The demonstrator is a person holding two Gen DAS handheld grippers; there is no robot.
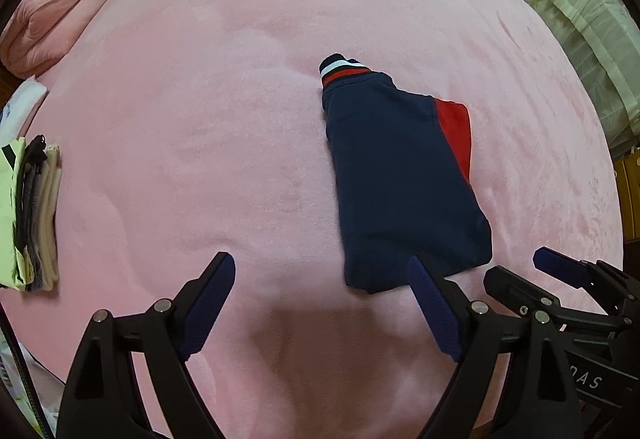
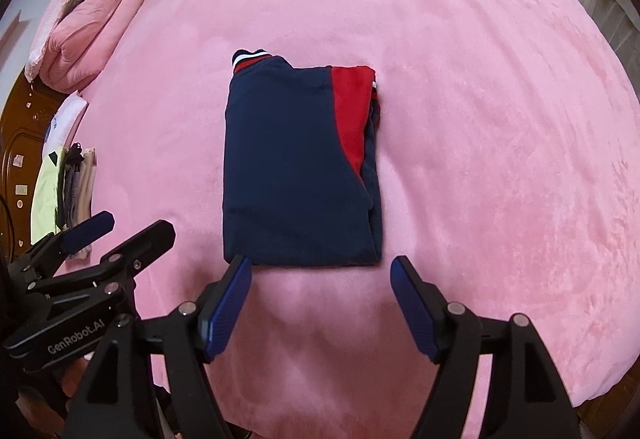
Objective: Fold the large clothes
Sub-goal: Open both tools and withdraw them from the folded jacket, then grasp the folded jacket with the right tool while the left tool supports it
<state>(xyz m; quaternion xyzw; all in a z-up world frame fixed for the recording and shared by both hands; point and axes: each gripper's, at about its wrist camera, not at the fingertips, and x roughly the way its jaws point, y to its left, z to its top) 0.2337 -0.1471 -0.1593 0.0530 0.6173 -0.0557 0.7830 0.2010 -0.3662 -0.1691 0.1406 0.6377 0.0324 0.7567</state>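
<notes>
Both of my tongs stand spread with nothing between them: the left tongs (image 1: 322, 289) and the right tongs (image 2: 320, 285) hang just above the near edge of the folded navy-and-red knit garment (image 2: 296, 167). It lies as a compact rectangle around the middle of the pink plush bed (image 2: 480, 119), striped cuff poking out at its far end. I judge this piece done; a stack of folded clothes (image 1: 36, 215) waits by the bed's left edge. Whether more unfolded clothes remain I cannot tell, since the bed's near edge is hidden behind my tongs.
</notes>
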